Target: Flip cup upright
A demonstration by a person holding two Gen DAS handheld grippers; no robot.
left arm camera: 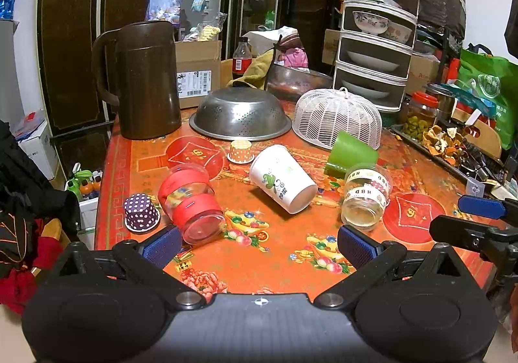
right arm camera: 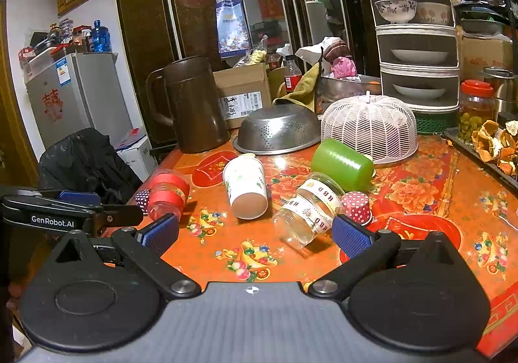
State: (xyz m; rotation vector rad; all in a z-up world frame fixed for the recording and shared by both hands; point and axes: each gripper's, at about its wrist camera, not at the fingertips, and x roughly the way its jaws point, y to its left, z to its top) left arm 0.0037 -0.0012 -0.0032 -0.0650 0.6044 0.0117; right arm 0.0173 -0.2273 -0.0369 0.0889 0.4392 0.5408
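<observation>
Several cups lie on their sides on the orange patterned table (left arm camera: 278,266). A white paper cup (left arm camera: 281,183) (right arm camera: 246,186) lies mid-table, its base toward me. A green plastic cup (left arm camera: 351,154) (right arm camera: 343,164) lies behind it by the mesh cover. A clear cup with red bands (left arm camera: 189,203) (right arm camera: 166,193) lies at left. A clear jar-like cup with HBD tape (left arm camera: 365,198) (right arm camera: 309,209) lies at right. My left gripper (left arm camera: 259,245) is open and empty, near the table's front edge. My right gripper (right arm camera: 255,235) is open and empty, just short of the taped cup.
Small dotted paper cups stand upside down: purple (left arm camera: 141,212), orange (left arm camera: 240,151), red (right arm camera: 356,207). At the back are a brown jug (left arm camera: 145,80), an overturned steel colander (left arm camera: 239,114), a white mesh food cover (left arm camera: 338,117) and a tiered dish rack (left arm camera: 377,29).
</observation>
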